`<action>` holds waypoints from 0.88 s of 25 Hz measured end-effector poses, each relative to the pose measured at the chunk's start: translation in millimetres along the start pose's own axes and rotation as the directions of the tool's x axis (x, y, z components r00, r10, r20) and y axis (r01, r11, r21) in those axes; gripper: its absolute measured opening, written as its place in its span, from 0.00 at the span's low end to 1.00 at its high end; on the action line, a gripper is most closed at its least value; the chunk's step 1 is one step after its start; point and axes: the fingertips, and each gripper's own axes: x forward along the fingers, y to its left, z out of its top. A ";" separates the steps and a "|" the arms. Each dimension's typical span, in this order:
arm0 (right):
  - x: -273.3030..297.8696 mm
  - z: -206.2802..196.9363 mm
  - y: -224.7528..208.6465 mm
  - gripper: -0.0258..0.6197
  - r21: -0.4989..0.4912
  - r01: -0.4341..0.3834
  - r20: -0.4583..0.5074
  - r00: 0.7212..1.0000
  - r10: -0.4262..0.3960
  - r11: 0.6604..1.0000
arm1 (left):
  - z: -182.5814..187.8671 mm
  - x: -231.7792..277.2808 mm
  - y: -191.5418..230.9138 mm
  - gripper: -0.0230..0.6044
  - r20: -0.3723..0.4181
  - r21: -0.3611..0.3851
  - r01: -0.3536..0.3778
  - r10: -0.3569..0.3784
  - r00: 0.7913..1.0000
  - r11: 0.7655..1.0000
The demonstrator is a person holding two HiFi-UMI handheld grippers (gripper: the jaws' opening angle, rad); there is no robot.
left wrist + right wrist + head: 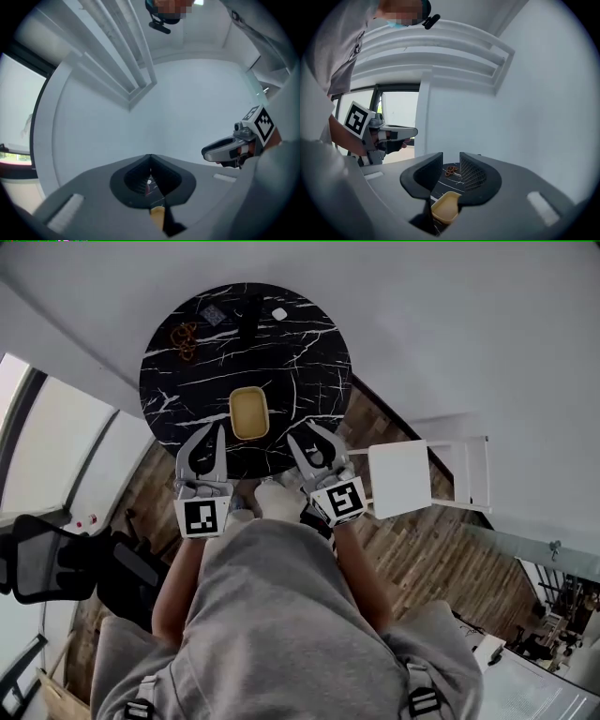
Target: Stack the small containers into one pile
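Note:
A yellow rectangular container (248, 413) stands near the front of the round black marble table (309, 352); whether others nest in it I cannot tell. My left gripper (216, 430) hovers just left of and nearer than the container, shut and empty. In the left gripper view its jaws (149, 161) meet, with a sliver of the yellow container (157, 215) below them. My right gripper (302, 432) hovers to the container's right, open and holding nothing. The right gripper view shows its jaws (451, 164) apart, the container (445, 208) lying on the table beneath them.
At the table's far side lie brown rings (184, 338), a dark object (248, 315) and a small white piece (279, 313). A white chair (412, 474) stands right of the table, a black office chair (56, 563) at the left. The floor is wooden.

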 end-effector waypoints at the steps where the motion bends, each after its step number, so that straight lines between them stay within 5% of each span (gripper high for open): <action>1: -9.1 -3.1 5.3 0.23 0.005 0.024 -0.007 1.000 -0.024 1.000 | -6.1 -8.7 -3.6 0.04 -0.010 -0.016 0.011 -0.011 1.000 1.000; 10: -56.3 -3.9 30.0 0.07 -0.033 0.113 0.005 0.994 -0.113 0.993 | -32.6 -67.4 -55.8 0.04 -0.041 -0.004 0.147 -0.147 0.988 0.989; 22: -73.1 -16.5 38.7 0.06 -0.051 0.097 -0.015 0.995 -0.098 0.994 | -31.2 -87.4 -68.7 0.04 -0.032 -0.001 0.158 -0.158 0.987 0.987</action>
